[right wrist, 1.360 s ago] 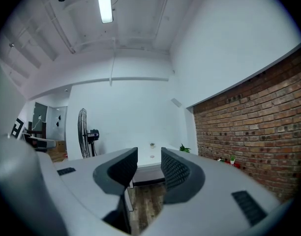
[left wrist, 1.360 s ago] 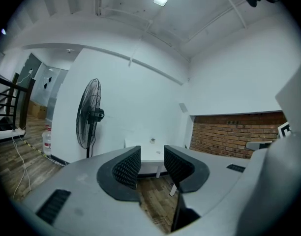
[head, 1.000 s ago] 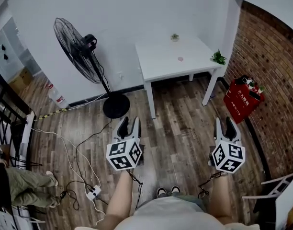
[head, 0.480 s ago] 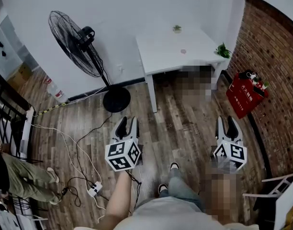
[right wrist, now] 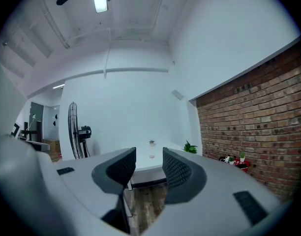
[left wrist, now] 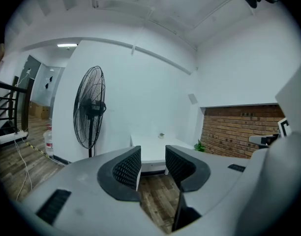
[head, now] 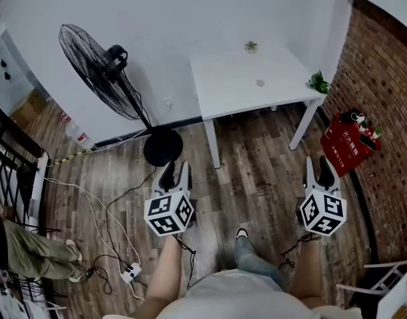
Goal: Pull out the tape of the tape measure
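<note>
Wooden flooring (head: 257, 178) is seen beneath two grippers, which are held level and well apart. On the left gripper (head: 177, 169) and the right gripper (head: 318, 167) the jaws are parted by a moderate gap, and nothing is gripped between them. Farther off, a pink item (head: 260, 83) is laid on a table (head: 223, 95); whether it is the tape measure cannot be told. A fan (head: 97, 72) is stood left of the table.
</note>
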Tool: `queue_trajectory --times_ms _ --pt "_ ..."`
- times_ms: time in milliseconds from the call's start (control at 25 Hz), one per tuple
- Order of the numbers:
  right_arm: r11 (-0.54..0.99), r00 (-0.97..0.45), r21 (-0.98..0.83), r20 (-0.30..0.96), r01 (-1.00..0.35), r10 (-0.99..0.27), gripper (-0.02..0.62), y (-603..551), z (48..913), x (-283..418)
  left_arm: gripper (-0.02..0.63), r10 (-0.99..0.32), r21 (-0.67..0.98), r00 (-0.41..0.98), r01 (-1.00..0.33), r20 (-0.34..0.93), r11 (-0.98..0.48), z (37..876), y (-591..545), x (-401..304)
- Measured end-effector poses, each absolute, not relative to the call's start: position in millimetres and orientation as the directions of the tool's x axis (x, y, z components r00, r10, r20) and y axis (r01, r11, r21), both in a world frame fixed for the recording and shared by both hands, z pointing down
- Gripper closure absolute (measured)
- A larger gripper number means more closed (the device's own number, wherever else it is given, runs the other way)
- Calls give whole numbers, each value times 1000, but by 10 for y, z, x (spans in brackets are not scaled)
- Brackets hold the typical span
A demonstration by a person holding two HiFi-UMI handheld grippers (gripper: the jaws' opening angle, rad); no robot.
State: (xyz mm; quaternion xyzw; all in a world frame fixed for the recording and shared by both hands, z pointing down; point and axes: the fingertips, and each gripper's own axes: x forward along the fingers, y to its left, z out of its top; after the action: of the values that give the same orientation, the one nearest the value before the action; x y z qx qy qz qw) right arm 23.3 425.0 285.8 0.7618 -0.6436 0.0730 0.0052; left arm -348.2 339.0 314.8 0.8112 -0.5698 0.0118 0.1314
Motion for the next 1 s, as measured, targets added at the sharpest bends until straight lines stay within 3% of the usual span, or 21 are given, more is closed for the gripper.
queue_trajectory --times_ms 1000 --pt "-142 128 -72 172 -987 -977 426 2039 2959 1211 454 -941 225 294 -941 167 -254 3222 1223 -2619"
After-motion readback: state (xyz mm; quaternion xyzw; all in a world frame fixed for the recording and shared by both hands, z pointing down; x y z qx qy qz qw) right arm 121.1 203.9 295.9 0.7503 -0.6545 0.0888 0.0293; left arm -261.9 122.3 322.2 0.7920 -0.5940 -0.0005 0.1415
